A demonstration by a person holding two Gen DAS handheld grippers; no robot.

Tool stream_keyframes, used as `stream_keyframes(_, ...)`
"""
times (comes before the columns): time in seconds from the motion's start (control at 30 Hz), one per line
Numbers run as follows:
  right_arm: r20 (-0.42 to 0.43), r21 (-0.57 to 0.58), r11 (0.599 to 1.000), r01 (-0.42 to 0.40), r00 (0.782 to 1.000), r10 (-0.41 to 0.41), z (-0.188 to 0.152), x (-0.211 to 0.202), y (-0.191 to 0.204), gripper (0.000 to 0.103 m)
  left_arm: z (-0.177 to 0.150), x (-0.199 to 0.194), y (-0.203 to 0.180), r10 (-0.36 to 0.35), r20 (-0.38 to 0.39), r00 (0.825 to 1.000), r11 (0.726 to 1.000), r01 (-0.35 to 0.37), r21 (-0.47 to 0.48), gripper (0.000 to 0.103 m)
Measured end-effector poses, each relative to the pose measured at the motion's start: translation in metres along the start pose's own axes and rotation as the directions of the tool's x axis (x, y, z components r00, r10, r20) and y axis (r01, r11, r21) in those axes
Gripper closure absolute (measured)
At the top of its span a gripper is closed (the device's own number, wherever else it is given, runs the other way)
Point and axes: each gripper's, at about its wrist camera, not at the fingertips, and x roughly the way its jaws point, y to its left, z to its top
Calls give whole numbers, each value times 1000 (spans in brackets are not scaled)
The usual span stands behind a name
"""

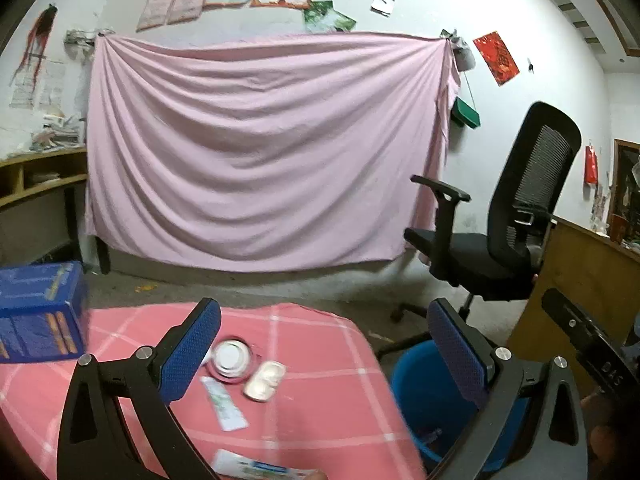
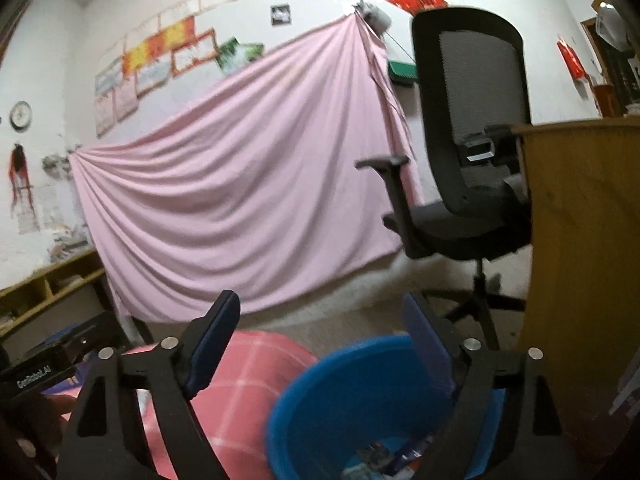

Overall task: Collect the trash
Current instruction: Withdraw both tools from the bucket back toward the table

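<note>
Left gripper [image 1: 324,344]: jaws spread wide, nothing between the blue pads; it hangs over the pink checked tablecloth [image 1: 312,400] near the table's right edge.
Right gripper [image 2: 326,344]: jaws also well apart and empty; it hangs above the blue bin [image 2: 320,392], pointing slightly down.
Step in hand: judged from both claws being empty beside the bin, a drop looks done and the next pick-up is due.
Trash on the table: a round foil-lidded cup [image 1: 232,360], a small white blister tray [image 1: 265,376] touching it on its right, a flat white-green sachet [image 1: 223,402] just in front, and a printed tube or packet [image 1: 256,468] at the near edge.
Trash in the bin: a few wrappers [image 2: 384,460] lie on the bottom; blurred, kind unclear.
Next move: the left gripper seems best placed; it would need to dip toward the cup or tray, straddle it and close.
Risk: the sachet lies flat on cloth, so the pads may snag fabric.
Surroundings: a blue box [image 1: 40,312] on the table's far left; a black office chair [image 1: 500,216] beyond the bin.
</note>
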Motion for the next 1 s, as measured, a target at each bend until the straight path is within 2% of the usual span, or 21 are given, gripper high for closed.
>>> stream_keyframes(0.03, 13, -9, 1000, -11, 1000, 11, 1, -1, 5, 15, 0, -2, 5, 8, 6, 1000, 1000, -8, -3, 2)
stream_keyframes(0.1, 39, -23, 999, -23, 999, 23, 1, -3, 14, 2, 0, -7, 15, 25, 18, 1000, 1000, -25, -10, 2)
stream_keyframes(0.13, 49, -27, 999, -29, 998, 30, 2, -3, 16, 0, 0, -10, 20, 33, 25, 999, 999, -33, -13, 2)
stream_keyframes(0.43, 112, -91, 991, -94, 988, 104, 5, -6, 58, 0, 0, -33, 62, 105, 70, 992, 994, -104, -23, 2)
stream_keyframes(0.77, 103, -170, 973, -156, 979, 175, -3, -1, 109, 0, -7, -55, 102, 169, 121, 978, 985, -171, 0, 2)
stream_keyframes(1.0, 80, -243, 954, -178, 976, 203, -14, 9, 143, 0, -14, -49, 130, 194, 96, 976, 980, -197, 20, 2)
